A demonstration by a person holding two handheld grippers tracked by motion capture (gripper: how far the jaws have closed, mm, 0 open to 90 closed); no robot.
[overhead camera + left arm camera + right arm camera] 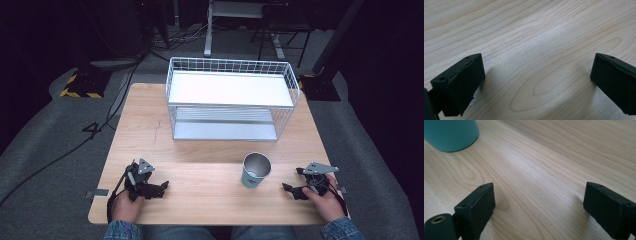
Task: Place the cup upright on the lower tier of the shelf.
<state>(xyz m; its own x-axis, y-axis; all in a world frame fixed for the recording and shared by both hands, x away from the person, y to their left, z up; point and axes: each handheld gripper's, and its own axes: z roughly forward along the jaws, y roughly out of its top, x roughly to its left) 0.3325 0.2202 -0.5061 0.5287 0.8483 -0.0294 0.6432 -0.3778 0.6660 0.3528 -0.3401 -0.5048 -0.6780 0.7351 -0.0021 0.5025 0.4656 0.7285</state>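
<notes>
Teal cup (256,171) upright near tabletop (200,195) front edge, right of centre; right gripper (295,184) just beside it, left gripper (162,186) toward front-left corner, both jaws wide, empty.

My jaws showing matt black plastic; table (210,192) showing smooth pale wood grain; cup (255,170) gleaming metal inside, teal outside.

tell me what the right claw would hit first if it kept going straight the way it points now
Probably the teal cup. In the high view the right claw points left across the table toward the cup's base. In its own view the cup sits left of centre, so it might only graze it.
</notes>
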